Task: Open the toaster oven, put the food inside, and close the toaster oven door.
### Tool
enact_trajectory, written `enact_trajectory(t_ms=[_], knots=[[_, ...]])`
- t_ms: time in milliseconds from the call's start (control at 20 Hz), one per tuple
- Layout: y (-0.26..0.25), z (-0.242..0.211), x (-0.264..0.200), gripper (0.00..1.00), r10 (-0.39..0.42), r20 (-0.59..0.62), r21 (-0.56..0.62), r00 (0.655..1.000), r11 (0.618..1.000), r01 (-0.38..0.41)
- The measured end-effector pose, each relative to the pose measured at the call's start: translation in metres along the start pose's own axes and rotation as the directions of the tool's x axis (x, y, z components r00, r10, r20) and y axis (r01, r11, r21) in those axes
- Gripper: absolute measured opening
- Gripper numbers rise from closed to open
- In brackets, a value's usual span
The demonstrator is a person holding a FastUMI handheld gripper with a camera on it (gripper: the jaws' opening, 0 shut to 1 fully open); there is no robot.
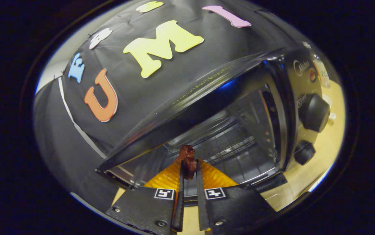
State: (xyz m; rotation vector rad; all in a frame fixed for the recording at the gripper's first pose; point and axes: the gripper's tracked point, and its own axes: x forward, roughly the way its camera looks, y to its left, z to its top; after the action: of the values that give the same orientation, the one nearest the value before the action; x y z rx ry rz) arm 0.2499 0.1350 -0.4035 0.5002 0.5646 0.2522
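Observation:
My gripper (189, 168) is shut on a small reddish-brown piece of food (187, 156), pinched between both fingers and sticking out past their tips. Just ahead stands the black toaster oven (272, 71) with its mouth open, seen tilted. Inside it I see shiny metal walls and a wire rack (230, 147). The food sits at the front of the opening, above the rack's near edge. The open door (266, 182) shows as a dark edge low beside the right finger.
Two black knobs (315, 112) sit on the oven's control panel to the right. The oven stands on a light wooden table (324, 147). Black cloth hangs behind and to the left of the oven.

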Motion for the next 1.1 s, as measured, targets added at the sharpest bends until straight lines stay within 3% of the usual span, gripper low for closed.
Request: enact_trajectory(t_ms=[150,250,300,450,500,650,900,1100], knots=[[-0.033,0.007,-0.013,0.34,-0.136,0.041,-0.162,0.990,0.977,0.141],[-0.032,0.002,-0.030,0.51,-0.131,0.034,-0.216,0.991,0.967,0.136],[-0.029,0.000,-0.043,0.64,-0.118,0.033,-0.234,0.992,0.964,0.123],[-0.018,-0.002,-0.087,0.75,-0.090,0.074,-0.317,0.993,0.942,0.109],[-0.012,-0.006,-0.103,0.86,-0.084,0.094,-0.347,0.992,0.931,0.111],[-0.001,-0.026,-0.145,1.00,-0.072,0.121,-0.419,0.990,0.900,0.117],[-0.003,-0.084,-0.189,0.98,-0.114,0.108,-0.473,0.988,0.868,0.152],[-0.016,-0.129,-0.194,0.98,-0.155,0.033,-0.454,0.987,0.878,0.153]])
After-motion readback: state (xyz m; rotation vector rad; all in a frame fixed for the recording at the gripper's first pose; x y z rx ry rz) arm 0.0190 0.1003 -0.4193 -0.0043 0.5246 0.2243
